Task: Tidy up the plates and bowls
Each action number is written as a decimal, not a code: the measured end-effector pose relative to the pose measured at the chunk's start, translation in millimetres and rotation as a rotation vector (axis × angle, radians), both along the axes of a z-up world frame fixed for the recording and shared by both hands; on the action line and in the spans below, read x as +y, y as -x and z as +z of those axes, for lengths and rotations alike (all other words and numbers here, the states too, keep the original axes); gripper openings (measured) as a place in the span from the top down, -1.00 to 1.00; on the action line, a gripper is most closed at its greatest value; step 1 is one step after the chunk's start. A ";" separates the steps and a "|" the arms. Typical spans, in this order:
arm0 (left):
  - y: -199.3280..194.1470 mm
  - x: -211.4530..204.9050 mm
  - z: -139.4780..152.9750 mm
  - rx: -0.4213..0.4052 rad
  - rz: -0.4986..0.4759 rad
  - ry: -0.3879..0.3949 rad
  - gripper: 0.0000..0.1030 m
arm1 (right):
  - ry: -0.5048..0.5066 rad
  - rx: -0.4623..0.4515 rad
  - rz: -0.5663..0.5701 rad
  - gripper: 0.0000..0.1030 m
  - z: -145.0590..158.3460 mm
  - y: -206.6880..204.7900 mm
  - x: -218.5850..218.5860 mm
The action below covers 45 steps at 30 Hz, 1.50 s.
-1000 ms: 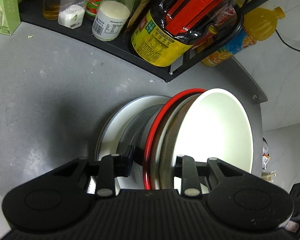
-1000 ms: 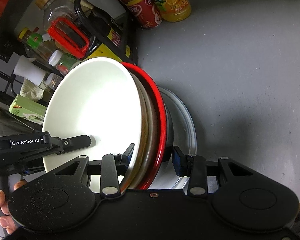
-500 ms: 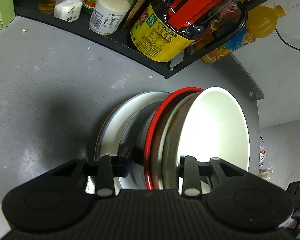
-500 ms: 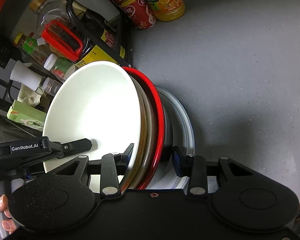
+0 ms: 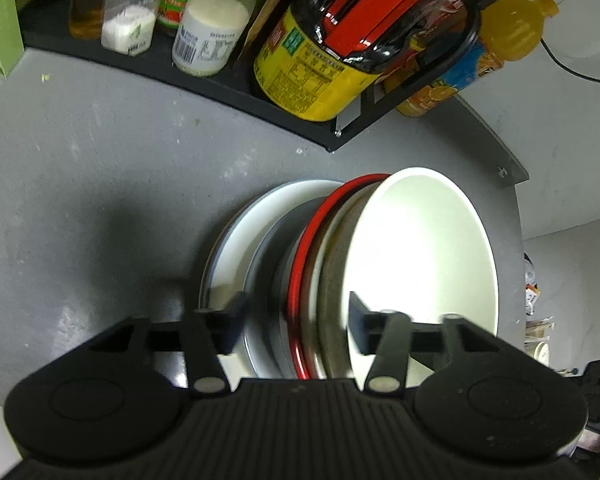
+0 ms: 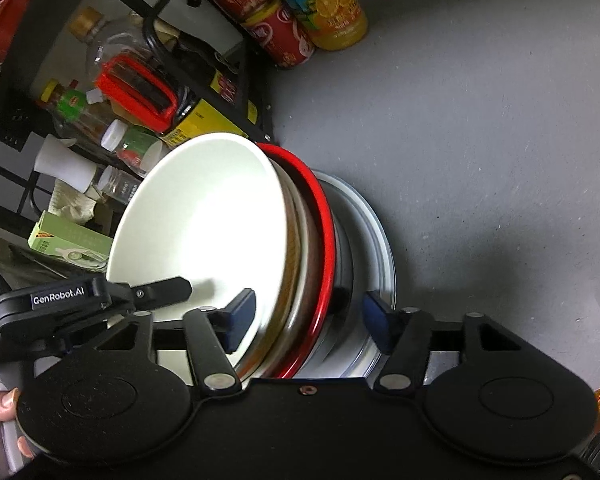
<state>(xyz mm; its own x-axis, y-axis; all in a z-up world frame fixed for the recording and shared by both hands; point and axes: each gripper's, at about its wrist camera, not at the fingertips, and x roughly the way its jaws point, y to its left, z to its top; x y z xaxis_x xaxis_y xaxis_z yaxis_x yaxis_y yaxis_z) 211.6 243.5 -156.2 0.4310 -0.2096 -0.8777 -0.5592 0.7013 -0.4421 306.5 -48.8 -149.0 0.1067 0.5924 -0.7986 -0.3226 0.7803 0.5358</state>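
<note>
Left wrist view: stacked bowls and plates (image 5: pixel 380 264) sit on grey counter (image 5: pixel 100 184). Left gripper (image 5: pixel 296 324) and right gripper (image 6: pixel 308 318) both spread, straddling stack edge without pinching. Back out straight, don't snag rims. Condiment rack (image 5: pixel 228 92) just behind.

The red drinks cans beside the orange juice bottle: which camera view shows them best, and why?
The right wrist view: two red drinks cans stand in plain sight beside the orange juice bottle. In the left wrist view the black wire rack and its bottles hide them almost wholly.
</note>
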 end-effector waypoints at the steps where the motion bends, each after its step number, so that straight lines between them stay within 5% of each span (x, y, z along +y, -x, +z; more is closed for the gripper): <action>1: -0.4 -1.6 1.9 -0.003 -0.005 -0.012 -0.25 | -0.003 -0.005 -0.004 -0.25 2.2 0.5 -1.7; 5: 0.0 -6.0 8.6 -0.007 0.000 -0.038 -0.37 | -0.008 -0.036 -0.020 -0.59 10.4 3.0 -9.8; 14: 18.1 -22.5 28.4 -0.038 0.012 -0.114 -0.62 | -0.019 -0.110 -0.032 -0.96 26.4 13.6 -29.4; 24: 48.6 -61.9 83.5 -0.064 -0.022 -0.252 -0.80 | -0.022 -0.204 -0.047 -1.00 62.0 38.8 -69.8; 45: 108.9 -153.7 146.8 -0.193 -0.074 -0.345 -0.98 | 0.023 -0.413 -0.131 -1.00 126.7 94.9 -167.8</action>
<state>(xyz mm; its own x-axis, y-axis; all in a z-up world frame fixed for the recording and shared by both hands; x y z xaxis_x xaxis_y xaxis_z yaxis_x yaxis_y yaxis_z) 102.7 89.8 -9.5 0.5901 0.0471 -0.8060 -0.4314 0.8622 -0.2655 211.6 -216.7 -22.3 0.4935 0.5347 -0.6859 -0.4036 0.8394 0.3640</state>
